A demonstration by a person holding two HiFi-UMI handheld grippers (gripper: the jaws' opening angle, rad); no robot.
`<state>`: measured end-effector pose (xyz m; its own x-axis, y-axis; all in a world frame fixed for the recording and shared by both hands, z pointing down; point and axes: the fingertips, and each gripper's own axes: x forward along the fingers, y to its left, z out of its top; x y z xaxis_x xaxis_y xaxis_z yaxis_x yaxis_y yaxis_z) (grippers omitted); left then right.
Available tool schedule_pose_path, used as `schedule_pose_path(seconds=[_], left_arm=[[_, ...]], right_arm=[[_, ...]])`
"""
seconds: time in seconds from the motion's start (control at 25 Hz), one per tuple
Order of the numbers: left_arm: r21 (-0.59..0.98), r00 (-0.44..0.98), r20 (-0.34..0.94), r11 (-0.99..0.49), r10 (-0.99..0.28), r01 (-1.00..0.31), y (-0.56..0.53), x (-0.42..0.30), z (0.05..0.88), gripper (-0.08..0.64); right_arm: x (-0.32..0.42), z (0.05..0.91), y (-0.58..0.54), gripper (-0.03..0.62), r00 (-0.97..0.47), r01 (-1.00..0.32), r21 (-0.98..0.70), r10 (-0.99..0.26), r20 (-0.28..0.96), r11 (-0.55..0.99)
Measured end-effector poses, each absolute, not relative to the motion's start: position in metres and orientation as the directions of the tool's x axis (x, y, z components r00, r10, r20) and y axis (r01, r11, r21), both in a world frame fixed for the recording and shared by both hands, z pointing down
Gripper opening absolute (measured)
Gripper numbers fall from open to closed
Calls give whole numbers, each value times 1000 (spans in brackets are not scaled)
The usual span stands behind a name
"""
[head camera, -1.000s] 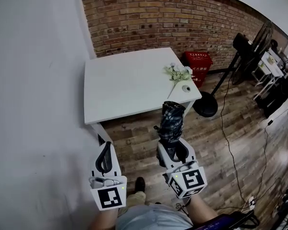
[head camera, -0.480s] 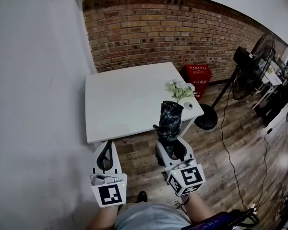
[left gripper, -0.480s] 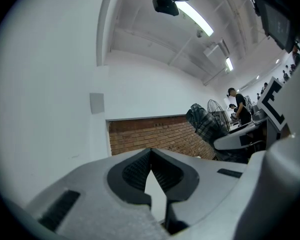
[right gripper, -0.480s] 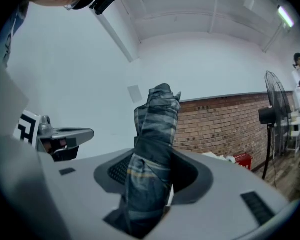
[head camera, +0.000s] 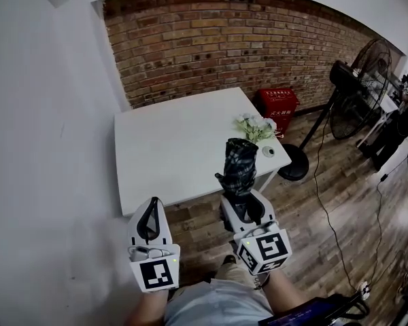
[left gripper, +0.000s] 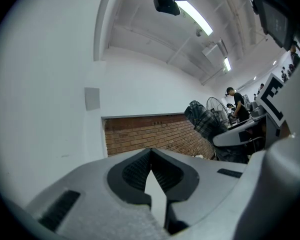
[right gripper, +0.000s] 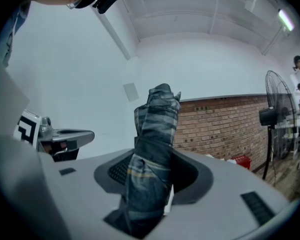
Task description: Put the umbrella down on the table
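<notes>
A folded dark plaid umbrella [head camera: 239, 168] stands upright in my right gripper [head camera: 244, 199], whose jaws are shut on its lower part. In the right gripper view the umbrella [right gripper: 152, 154] fills the gap between the jaws and rises past them. In the head view its top shows against the near right part of the white table [head camera: 170, 148]. My left gripper [head camera: 151, 204] is held level just short of the table's front edge, to the left of the right one, its tips together and nothing between them [left gripper: 151, 153]. The left gripper view shows the umbrella [left gripper: 202, 119] at its right.
A bunch of pale flowers [head camera: 253, 125] and a small round object [head camera: 268, 151] lie near the table's right edge. A red box [head camera: 277, 104] stands by the brick wall. A standing fan [head camera: 357, 87] and cables are on the wooden floor at right. A white wall runs along the left.
Both grippers have come forward to the table together, the umbrella still upright in the right one. The table's front edge now lies just ahead of the grippers.
</notes>
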<state>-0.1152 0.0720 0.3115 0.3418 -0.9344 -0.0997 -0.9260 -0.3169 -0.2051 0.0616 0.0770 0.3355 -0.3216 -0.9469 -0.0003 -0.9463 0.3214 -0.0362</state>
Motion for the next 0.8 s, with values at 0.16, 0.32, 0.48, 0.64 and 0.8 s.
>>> schedule_pose_path(seconds=[0.16,0.32,0.48,0.64,0.8], left_arm=[[-206,346,-76,-325,-935,-923,56,-109,324,6],[-203,347,-50,-331,-937,-922,30,-108,333,5],[-215,346,-21,-334,-938,-918,0,-99,342,6],[-229,332,4,-324,-943,-918,-35,-87,346,6],[-246,314,18,-309,-949,-919,-73,-74,347,6]], right_arm=[[68,345,64,195,-315,-949,-34,-949,12,315],[66,354,38,195,-321,-947,-38,-947,31,319],[74,366,8,195,-328,-944,-60,-943,54,324],[87,373,-30,195,-341,-939,-80,-938,65,336],[101,379,-70,195,-364,-930,-83,-928,79,358]])
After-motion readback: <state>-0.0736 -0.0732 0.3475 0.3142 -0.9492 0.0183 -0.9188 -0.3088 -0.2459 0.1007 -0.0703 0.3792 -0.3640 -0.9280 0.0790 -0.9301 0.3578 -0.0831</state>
